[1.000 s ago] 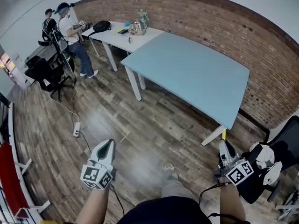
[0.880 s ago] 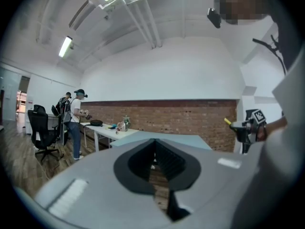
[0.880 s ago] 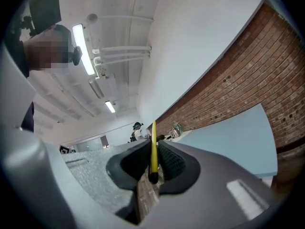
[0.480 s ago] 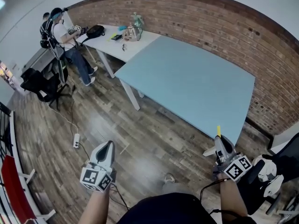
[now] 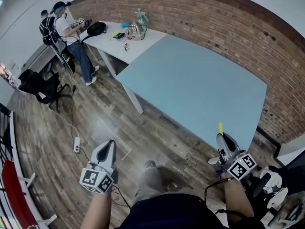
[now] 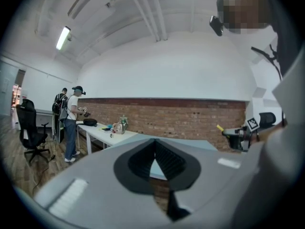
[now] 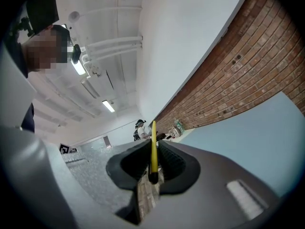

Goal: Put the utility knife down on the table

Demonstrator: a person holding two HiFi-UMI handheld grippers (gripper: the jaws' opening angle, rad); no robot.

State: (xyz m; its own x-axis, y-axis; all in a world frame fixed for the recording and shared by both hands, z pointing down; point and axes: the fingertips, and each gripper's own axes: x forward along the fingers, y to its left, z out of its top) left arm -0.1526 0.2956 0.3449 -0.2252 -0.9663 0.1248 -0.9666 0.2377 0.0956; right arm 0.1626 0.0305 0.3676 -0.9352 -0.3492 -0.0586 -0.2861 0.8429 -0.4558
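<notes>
The utility knife (image 5: 220, 129) is a thin yellow strip that sticks out forward from my right gripper (image 5: 223, 138). That gripper is shut on it and held level just short of the near edge of the light blue table (image 5: 190, 80). In the right gripper view the knife (image 7: 153, 147) stands edge-on between the dark pads, with the table top (image 7: 257, 137) to the right. My left gripper (image 5: 110, 144) hangs over the wooden floor, well left of the table, with its jaws together and nothing in them. The left gripper view looks past the left gripper (image 6: 155, 144) to the right gripper (image 6: 238, 135).
A white table (image 5: 107, 39) with a kettle, a bag and small items joins the blue one at the back left, where two people (image 5: 62, 27) stand. Black office chairs (image 5: 38, 85) and a power strip (image 5: 76, 144) are on the floor at left. A brick wall (image 5: 228, 27) runs behind.
Both grippers have moved forward toward the blue table, which now lies closer. The right gripper still grips the knife and has reached the table's near edge.
</notes>
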